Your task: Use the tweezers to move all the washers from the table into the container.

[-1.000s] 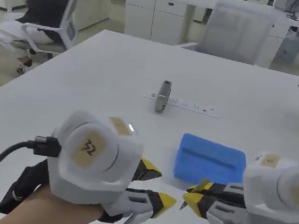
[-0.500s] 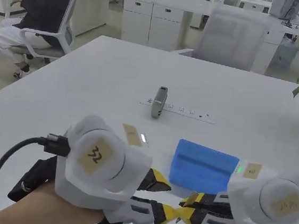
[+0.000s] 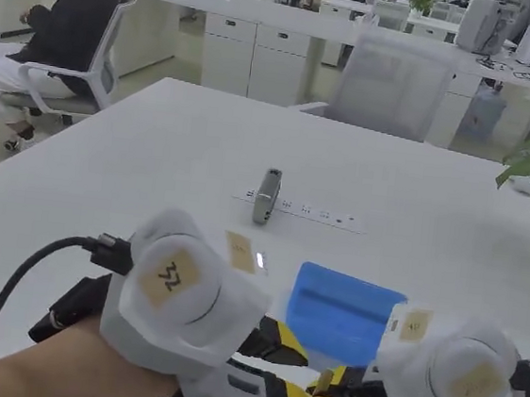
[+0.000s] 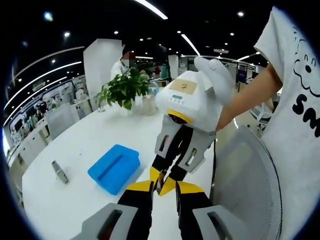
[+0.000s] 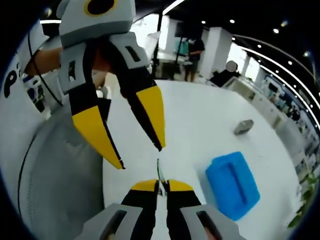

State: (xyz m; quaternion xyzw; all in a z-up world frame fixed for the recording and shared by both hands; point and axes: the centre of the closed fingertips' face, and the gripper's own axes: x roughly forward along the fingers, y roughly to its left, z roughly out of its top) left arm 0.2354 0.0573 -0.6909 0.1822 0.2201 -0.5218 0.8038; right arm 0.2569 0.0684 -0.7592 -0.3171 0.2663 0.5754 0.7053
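Left gripper (image 3: 298, 380) low at 7 o'clock in head view, gripped from behind by left hand (image 3: 86, 369), black cable (image 3: 8, 295) trailing off toward 8 o'clock, jaws aimed toward 4 o'clock at the other gripper. Jaws spread wide, holding nothing. In right gripper view, hanging down from 11 o'clock, yellow tips well apart, just above the right tips. Right gripper (image 5: 160, 186) low at 5 o'clock in head view, jaws aimed toward 9 o'clock, tips nearly nose to nose with the left ones. In left gripper view, coming down from 1 o'clock with bare forearm reaching in from 2 o'clock. Jaws pinched together on the tweezers (image 5: 159, 172), seen as a thin sliver poking up past the tips toward the gap between the left jaws; can't tell whether touching them. Blue container (image 3: 343, 311) flat on the white table (image 3: 156, 149), near the meeting tips at their 12 o'clock in head view, at 4 o'clock in right gripper view. Small grey block (image 3: 265, 196) further back on the table, at 11 o'clock from the container, well apart from it.
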